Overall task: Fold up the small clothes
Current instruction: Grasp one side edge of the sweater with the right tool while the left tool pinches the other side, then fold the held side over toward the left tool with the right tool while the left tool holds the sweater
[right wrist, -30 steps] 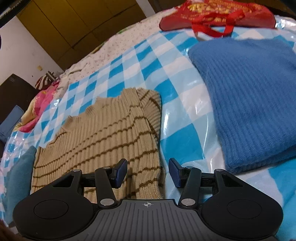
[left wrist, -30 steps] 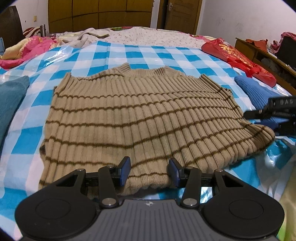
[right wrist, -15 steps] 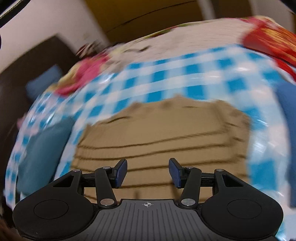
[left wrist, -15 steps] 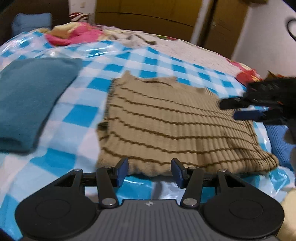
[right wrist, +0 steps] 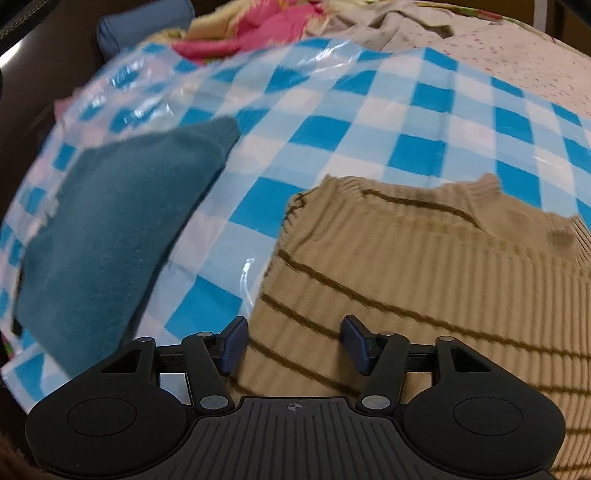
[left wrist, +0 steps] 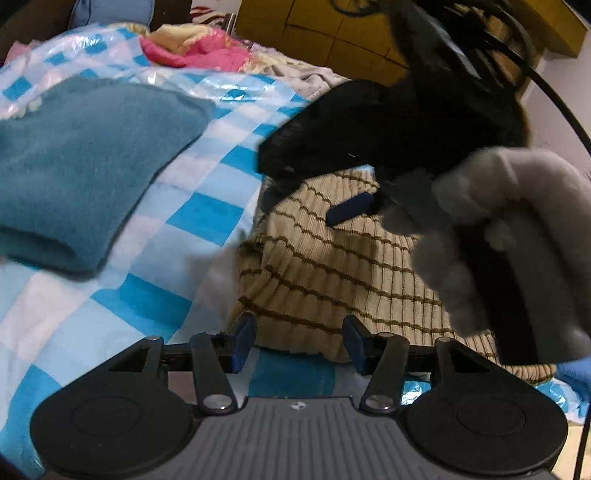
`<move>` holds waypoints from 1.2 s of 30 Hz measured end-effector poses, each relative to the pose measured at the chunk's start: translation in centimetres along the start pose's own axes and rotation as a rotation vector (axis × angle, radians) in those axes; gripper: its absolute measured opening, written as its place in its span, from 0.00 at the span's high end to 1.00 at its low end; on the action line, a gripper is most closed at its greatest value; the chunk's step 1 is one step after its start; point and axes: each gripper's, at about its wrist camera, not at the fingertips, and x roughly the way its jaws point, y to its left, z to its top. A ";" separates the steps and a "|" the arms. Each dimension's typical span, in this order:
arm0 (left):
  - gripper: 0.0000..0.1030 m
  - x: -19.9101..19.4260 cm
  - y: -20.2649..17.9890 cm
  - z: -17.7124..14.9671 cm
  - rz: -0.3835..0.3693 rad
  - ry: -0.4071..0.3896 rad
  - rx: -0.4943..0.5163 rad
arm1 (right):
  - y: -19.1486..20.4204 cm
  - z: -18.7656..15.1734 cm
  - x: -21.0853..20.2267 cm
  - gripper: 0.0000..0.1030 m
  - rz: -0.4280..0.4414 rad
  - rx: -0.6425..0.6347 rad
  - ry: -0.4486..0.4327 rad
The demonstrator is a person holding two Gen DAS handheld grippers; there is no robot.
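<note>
Left wrist view first: our left gripper (left wrist: 299,345) has its jaws apart with nothing between them, poised just off the near hem of the tan striped sweater (left wrist: 332,273); they have just been opening a little. Beyond it our right gripper (left wrist: 314,206) reaches over the same sweater from the right, held by a grey-gloved hand (left wrist: 509,243), one blue pad showing above the knit. From the right wrist view, the right gripper (right wrist: 293,345) stands with its jaws wide apart and empty, having just opened further, and hangs above the left side of the sweater (right wrist: 424,280), whose ribbed neckline points toward the far edge of the bed. We cannot tell whether either pad touches the fabric.

The sweater lies flat on the blue and white checked sheet (right wrist: 332,110) under glossy plastic, roughly in the middle of the bed. Toward the bed's left edge, well apart from the sweater, sits a folded teal garment (right wrist: 110,236), also visible in the left view (left wrist: 81,162). At the far edge pink bedding (left wrist: 207,51) is heaped, with yellow wooden cabinets (left wrist: 332,33) behind it.
</note>
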 end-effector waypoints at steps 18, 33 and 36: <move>0.28 2.3 0.8 -0.2 -0.045 0.090 -0.068 | 3.3 0.4 2.8 0.61 -0.219 -0.222 0.051; 0.73 0.6 -2.5 -0.1 -0.118 -0.017 0.091 | -5.6 -1.1 -6.2 0.81 0.040 0.102 -0.140; 0.73 0.8 -5.1 0.5 -0.158 -0.031 0.176 | -9.1 -1.9 -8.6 0.81 0.071 0.185 -0.193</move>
